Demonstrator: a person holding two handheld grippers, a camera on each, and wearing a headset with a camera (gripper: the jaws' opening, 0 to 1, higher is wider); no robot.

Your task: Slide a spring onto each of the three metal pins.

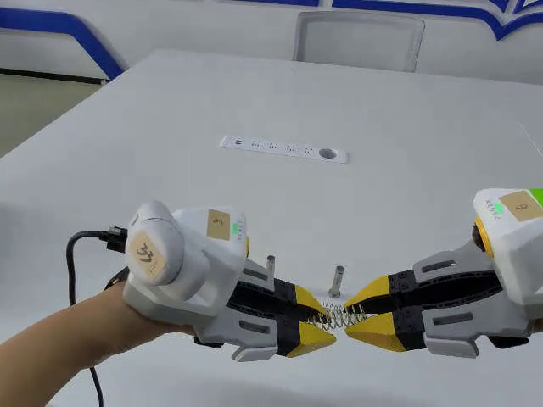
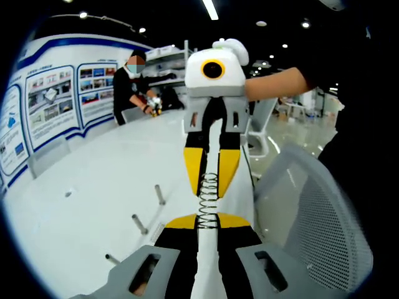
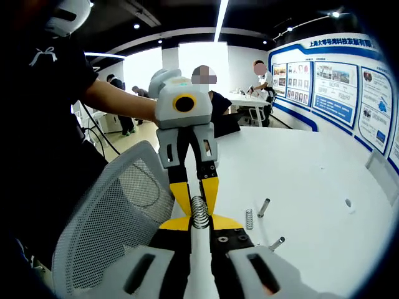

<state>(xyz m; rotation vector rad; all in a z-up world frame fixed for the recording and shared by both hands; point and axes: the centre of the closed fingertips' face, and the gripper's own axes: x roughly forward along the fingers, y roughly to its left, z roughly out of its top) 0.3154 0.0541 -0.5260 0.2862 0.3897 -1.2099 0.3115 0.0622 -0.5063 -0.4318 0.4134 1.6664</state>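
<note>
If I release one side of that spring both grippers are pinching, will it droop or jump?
The spring is thin, open-coiled wire spanning level between the left gripper and right gripper, so it is probably light and stiff enough not to droop much. Being round and springy, it may flick or roll if dropped.

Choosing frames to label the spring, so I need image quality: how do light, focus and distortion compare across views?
Head view: soft even light, faint shadows on the table, spring sharp, lines straight. Left gripper view: heavy fisheye curving, ceiling lights blown out, spring coils crisp. Right gripper view: same curving, glare from a bright opening behind, spring near end-on but focused.
</note>
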